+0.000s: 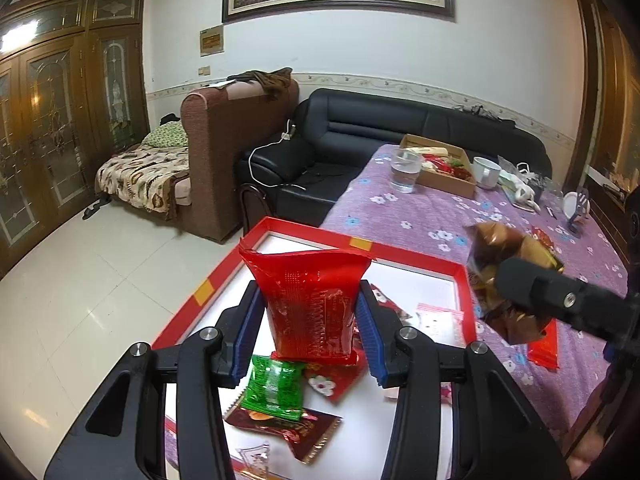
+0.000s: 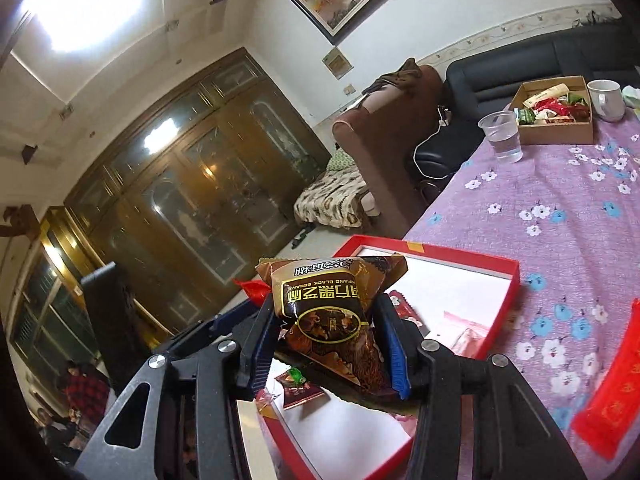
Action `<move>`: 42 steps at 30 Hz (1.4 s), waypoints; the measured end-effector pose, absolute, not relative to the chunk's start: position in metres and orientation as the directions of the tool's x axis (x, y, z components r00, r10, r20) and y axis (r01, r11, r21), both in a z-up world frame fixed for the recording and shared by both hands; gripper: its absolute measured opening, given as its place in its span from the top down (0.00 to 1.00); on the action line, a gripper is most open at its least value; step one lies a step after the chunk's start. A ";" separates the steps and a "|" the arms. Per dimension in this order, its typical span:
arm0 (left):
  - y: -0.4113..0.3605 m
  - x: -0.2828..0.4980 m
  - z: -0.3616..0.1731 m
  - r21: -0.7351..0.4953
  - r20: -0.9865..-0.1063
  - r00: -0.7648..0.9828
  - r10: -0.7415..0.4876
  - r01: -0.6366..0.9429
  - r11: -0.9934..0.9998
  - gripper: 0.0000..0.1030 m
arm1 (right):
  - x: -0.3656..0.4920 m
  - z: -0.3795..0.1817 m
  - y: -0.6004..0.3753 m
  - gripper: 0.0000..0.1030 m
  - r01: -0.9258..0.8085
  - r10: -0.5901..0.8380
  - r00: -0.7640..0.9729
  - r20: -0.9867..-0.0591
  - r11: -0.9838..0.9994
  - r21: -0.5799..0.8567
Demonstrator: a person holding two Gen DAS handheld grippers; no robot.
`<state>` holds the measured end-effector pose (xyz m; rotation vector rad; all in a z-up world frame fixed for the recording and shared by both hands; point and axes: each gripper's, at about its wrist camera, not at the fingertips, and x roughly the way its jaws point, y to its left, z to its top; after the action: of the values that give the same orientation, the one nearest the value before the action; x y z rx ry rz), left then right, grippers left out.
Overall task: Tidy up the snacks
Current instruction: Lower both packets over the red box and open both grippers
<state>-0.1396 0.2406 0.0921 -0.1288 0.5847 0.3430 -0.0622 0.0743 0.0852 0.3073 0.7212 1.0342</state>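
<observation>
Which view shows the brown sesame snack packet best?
The right wrist view: the brown sesame packet sits centred and sharp between the right gripper pads, label readable though upside down. The left wrist view shows the same packet only at the right edge, blurred and partly hidden behind a gripper finger.

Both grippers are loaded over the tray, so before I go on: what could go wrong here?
1. The right gripper with its brown packet hangs close beside the left gripper holding the red packet; they might collide over the red tray.
2. Both puffy packets are squeezed between the fingers and could slip or burst.
</observation>
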 end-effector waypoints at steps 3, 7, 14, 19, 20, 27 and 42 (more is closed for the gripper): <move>0.246 -0.138 0.089 -0.024 -0.565 0.773 0.289 -0.365 0.931 0.57 | -0.069 0.082 0.087 0.54 -0.670 0.840 0.342 -0.421 0.532 0.517; 0.249 -0.136 0.086 -0.011 -0.561 0.768 0.308 -0.379 0.925 0.57 | -0.074 0.077 0.101 0.54 -0.670 0.811 0.370 -0.454 0.571 0.474; 0.253 -0.130 0.077 0.005 -0.579 0.747 0.327 -0.398 0.917 0.57 | -0.078 0.060 0.122 0.54 -0.675 0.791 0.357 -0.497 0.586 0.449; 0.254 -0.123 0.071 0.014 -0.591 0.734 0.336 -0.407 0.913 0.57 | -0.075 0.051 0.124 0.54 -0.673 0.783 0.369 -0.500 0.596 0.437; 0.255 -0.123 0.070 0.016 -0.592 0.732 0.337 -0.407 0.913 0.57 | -0.074 0.050 0.124 0.54 -0.672 0.779 0.375 -0.503 0.602 0.431; 0.254 -0.116 0.063 0.036 -0.608 0.714 0.347 -0.413 0.910 0.57 | -0.071 0.041 0.126 0.52 -0.660 0.762 0.380 -0.524 0.621 0.422; 0.249 -0.115 0.065 0.075 -0.600 0.696 0.393 -0.441 0.895 0.57 | -0.069 0.043 0.122 0.52 -0.664 0.764 0.392 -0.512 0.620 0.418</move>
<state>-0.1148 0.2486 0.0650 -0.0771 0.6514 0.4656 -0.0694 0.1218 0.0432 0.1542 0.7327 0.9110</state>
